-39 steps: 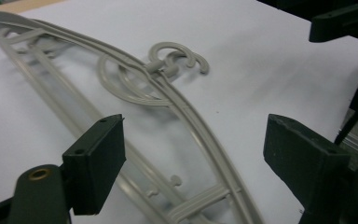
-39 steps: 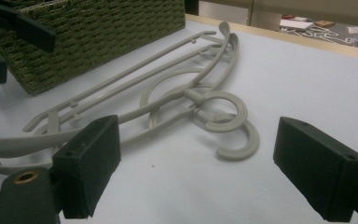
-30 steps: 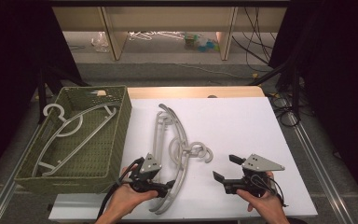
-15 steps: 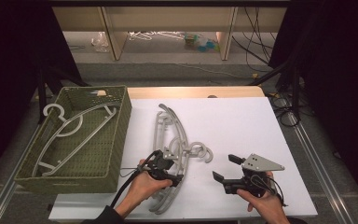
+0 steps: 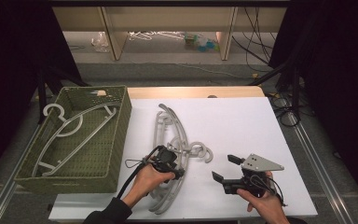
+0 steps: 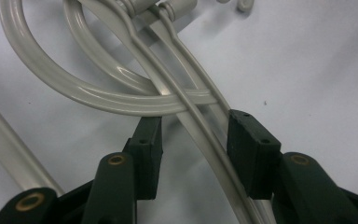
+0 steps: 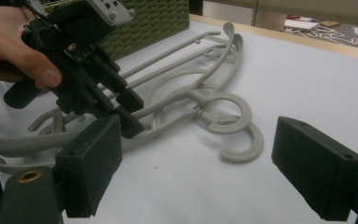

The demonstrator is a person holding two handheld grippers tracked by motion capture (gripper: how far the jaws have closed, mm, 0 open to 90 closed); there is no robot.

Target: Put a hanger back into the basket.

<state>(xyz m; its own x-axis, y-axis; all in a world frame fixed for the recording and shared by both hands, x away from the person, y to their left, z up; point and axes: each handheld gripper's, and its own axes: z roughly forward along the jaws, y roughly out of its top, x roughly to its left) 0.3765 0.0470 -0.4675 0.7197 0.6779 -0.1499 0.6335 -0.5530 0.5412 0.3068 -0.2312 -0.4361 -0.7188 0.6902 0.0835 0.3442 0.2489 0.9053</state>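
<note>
Grey plastic hangers (image 5: 168,126) lie stacked on the white table (image 5: 242,121), their hooks (image 5: 200,150) pointing right. My left gripper (image 5: 175,168) is down over the hangers' arms, open. In the left gripper view its jaws stand either side of two thin hanger arms (image 6: 186,100) without closing, and a hook loop (image 6: 98,95) lies just beyond the tips. My right gripper (image 5: 224,168) is held open near the table's front right, apart from the hangers. The right gripper view looks past its wide-open jaws at the hooks (image 7: 233,116) and the left gripper (image 7: 121,105).
A green woven basket (image 5: 116,135) stands at the table's left with one grey hanger (image 5: 70,126) inside. Its wall (image 7: 144,23) is close behind the left hand. Cables run along the floor at the right, and shelving stands beyond the table's far edge.
The left hand has moved forward and to the right, bringing its gripper from the hangers' near end onto their arms beside the hooks. The right gripper has held still.
</note>
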